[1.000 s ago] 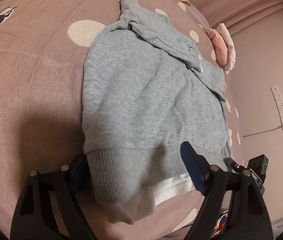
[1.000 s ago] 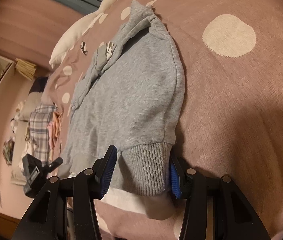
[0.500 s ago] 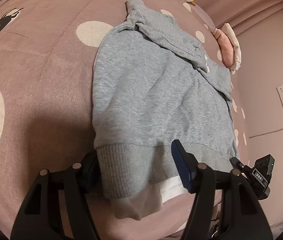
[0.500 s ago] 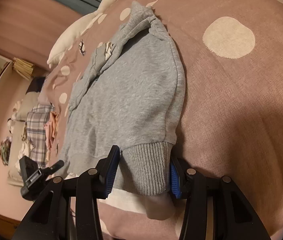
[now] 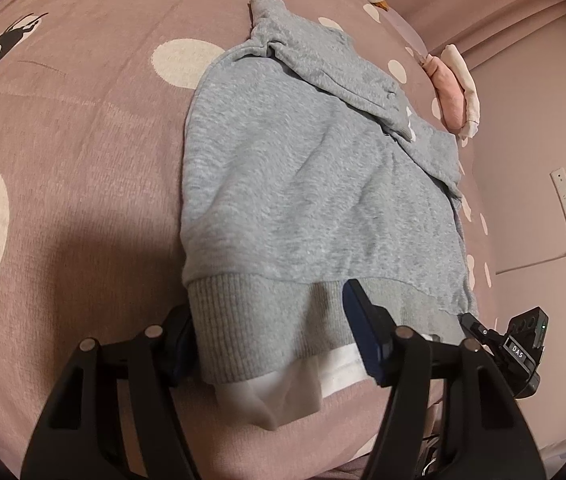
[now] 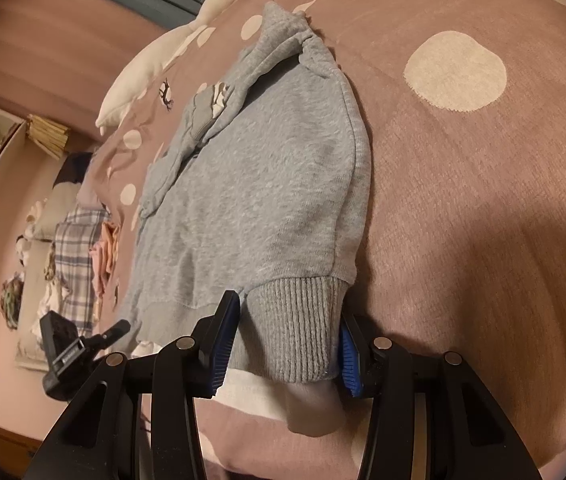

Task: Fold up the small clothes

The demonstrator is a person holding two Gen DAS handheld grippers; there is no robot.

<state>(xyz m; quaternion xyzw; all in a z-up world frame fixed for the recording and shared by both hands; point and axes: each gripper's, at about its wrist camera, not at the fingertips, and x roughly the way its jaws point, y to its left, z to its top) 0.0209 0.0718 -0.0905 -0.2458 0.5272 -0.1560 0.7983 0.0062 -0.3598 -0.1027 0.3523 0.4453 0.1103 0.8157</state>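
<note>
Nearest the cameras, the left gripper (image 5: pixel 271 340) had clamped one corner of the ribbed hem (image 5: pixel 267 320), and the right gripper (image 6: pixel 287 340) pinched the other corner, white lining peeking out below. Good, even grips; the smart play looked like lifting both corners together, level, and carrying the hem toward the collar without twisting. The grey sweatshirt (image 5: pixel 303 184) lay flat on the dotted bedspread (image 5: pixel 63 184), its long axis running straight away from the grippers, hem near, hood (image 5: pixel 315 56) bunched far.
</note>
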